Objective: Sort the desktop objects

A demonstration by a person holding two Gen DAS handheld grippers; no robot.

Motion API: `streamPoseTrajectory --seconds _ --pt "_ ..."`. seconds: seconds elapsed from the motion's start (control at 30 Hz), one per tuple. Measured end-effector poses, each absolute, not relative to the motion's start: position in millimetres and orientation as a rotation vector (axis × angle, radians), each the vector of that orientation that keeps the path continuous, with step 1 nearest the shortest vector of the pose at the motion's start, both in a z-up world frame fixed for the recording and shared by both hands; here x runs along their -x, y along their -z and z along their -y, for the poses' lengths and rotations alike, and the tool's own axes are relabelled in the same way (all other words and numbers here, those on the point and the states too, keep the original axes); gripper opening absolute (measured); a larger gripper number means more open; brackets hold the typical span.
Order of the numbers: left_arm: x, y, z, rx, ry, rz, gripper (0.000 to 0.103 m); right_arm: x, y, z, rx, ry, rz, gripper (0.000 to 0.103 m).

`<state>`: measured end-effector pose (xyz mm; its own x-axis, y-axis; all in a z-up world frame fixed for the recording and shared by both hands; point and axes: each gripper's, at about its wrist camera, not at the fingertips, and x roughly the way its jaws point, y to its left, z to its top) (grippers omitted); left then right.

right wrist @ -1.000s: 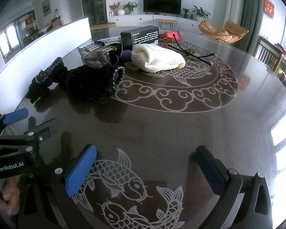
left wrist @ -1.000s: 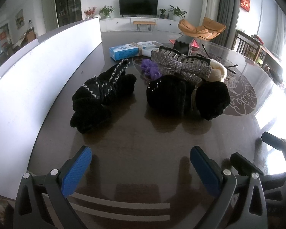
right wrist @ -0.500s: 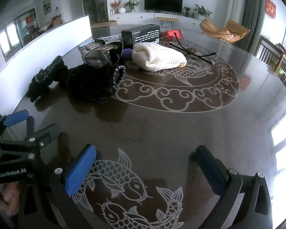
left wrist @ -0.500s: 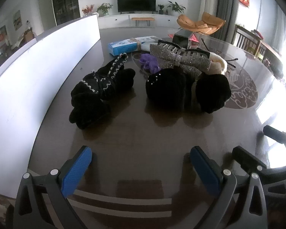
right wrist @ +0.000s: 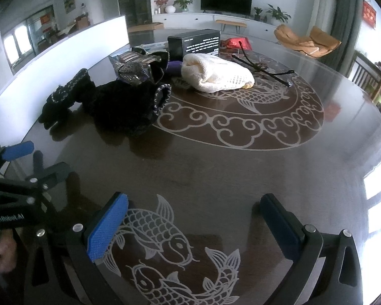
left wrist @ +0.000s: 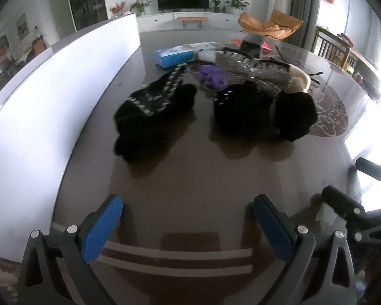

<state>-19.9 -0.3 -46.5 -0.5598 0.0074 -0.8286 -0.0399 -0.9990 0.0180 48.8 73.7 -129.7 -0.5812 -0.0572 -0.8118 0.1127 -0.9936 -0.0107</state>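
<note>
A: Table first, dark and glossy with the fish inlay, white partition running along its left edge. Clutter all bunched toward the far-left part.

B: Biggest items?

A: Black fuzzy heap mid-pile, then black knit glove just left of it, nearer the partition, a gap between them. Cream knit hat behind the heap, black box further back, blue box toward the far-left edge. Sequin bow on top of the heap, purple scrunchie tucked behind it, thin dark hairband just right of the hat.

B: Claws?

A: Left gripper released, fingers wide apart, nothing between them, low over the near edge. Right gripper same, spread and empty over the two fish.

B: Anything changed in the last second?

A: Left view has crept in; glove and heap sit larger and the frame is motion-blurred. Right view almost the same. Objects themselves haven't shifted.

B: Meaning?

A: Sorting not started, I'd say. Looks like the left is approaching its first pick, probably the glove or the heap. All items still untouched.
</note>
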Motion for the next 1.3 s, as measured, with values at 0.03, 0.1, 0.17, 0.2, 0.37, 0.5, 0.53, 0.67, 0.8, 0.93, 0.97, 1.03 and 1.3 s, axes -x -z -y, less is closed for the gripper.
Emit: streamPoseTrajectory --seconds 0.03,0.1,0.17,0.2,0.37,0.5,0.53,0.67,0.8,0.93,0.97,1.03,1.3 --pt "19.8 46.9 4.2 1.468 -2.747 -0.038 0.103 -48.1 129.9 -73.7 -1.389 2.708 -0.093 0.103" --pt "18.7 46.8 8.9 1.476 -2.752 -0.022 0.103 -46.4 129.7 -73.8 -1.391 2.706 -0.096 0.103" --pt "17.9 46.5 10.6 1.474 -2.755 -0.02 0.103 -41.2 129.7 -73.0 -1.4 2.692 -0.103 0.103" --pt "17.6 46.5 10.5 1.474 -2.756 -0.02 0.103 -36.7 129.6 -72.6 -1.407 2.68 -0.109 0.103" --pt "17.5 46.9 10.7 1.458 -2.764 -0.019 0.103 -19.1 129.7 -71.8 -1.405 2.639 -0.138 0.103" --pt "16.3 47.0 10.4 1.45 -2.767 -0.021 0.103 -12.4 130.8 -73.5 -1.368 2.627 -0.154 0.103" --pt "16.6 47.0 10.2 1.45 -2.767 -0.022 0.103 -11.9 130.9 -73.9 -1.362 2.628 -0.155 0.103" --pt "16.5 47.1 10.2 1.451 -2.768 -0.021 0.103 -13.1 130.8 -73.5 -1.345 2.637 -0.15 0.103" --pt "17.0 47.7 10.6 1.453 -2.768 -0.019 0.103 -13.1 130.7 -73.5 -1.342 2.638 -0.149 0.103" --pt "16.6 47.9 10.8 1.456 -2.768 -0.018 0.103 -13.4 129.9 -73.4 -1.34 2.638 -0.148 0.103" --pt "16.6 47.9 10.8 1.456 -2.769 -0.018 0.103 -13.4 129.9 -73.4 -1.34 2.637 -0.148 0.103" --pt "16.6 47.8 10.8 1.456 -2.769 -0.018 0.103 -13.5 129.9 -73.4 -1.339 2.637 -0.148 0.103" --pt "14.8 48.7 9.6 1.438 -2.781 -0.015 0.103 -13.7 129.9 -73.5 -1.338 2.635 -0.148 0.103"
